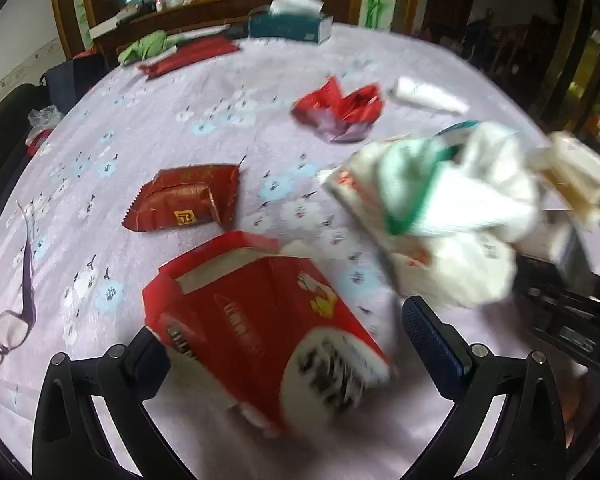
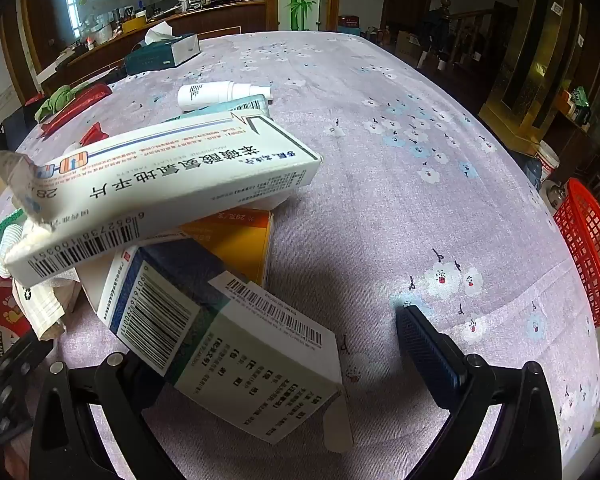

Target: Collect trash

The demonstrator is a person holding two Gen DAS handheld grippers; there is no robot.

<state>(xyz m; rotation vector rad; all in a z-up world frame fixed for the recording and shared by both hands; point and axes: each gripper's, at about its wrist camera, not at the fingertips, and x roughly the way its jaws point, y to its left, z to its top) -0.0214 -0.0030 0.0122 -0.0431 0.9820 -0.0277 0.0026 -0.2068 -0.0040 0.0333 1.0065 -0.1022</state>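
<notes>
While both your tools sit low over the lilac flowered tablecloth (image 2: 400, 128), the litter is bunched near you, which suits a gather-and-carry pass. Left gripper (image 1: 296, 344): jaws spread wide, a torn red carton (image 1: 260, 320) lying between them; it looks pressed against the left finger, with clear space to the right finger, so nothing is clamped. Blur on the carton leaves contact uncertain. Beyond it: a flattened red wrapper (image 1: 184, 204), a crumpled red wrapper (image 1: 338, 110), and a blurred wad of white tissue and packaging (image 1: 440, 220) off to the right, whether held or loose you cannot tell. Right gripper (image 2: 284, 344): also spread, a white-and-green medicine box (image 2: 236, 356) lying over its left finger, right finger well clear, so no grip there either. A long white pill box (image 2: 160, 188) leans tilted on a stack including an orange box (image 2: 236, 240); the heap looks shoved together. Red mesh basket (image 2: 588, 252) waits at the table's right edge, probably the bin. Glasses (image 1: 8, 320), tissue box (image 2: 164, 52) and white bottle (image 2: 220, 94) look like keepers; judge before grabbing
</notes>
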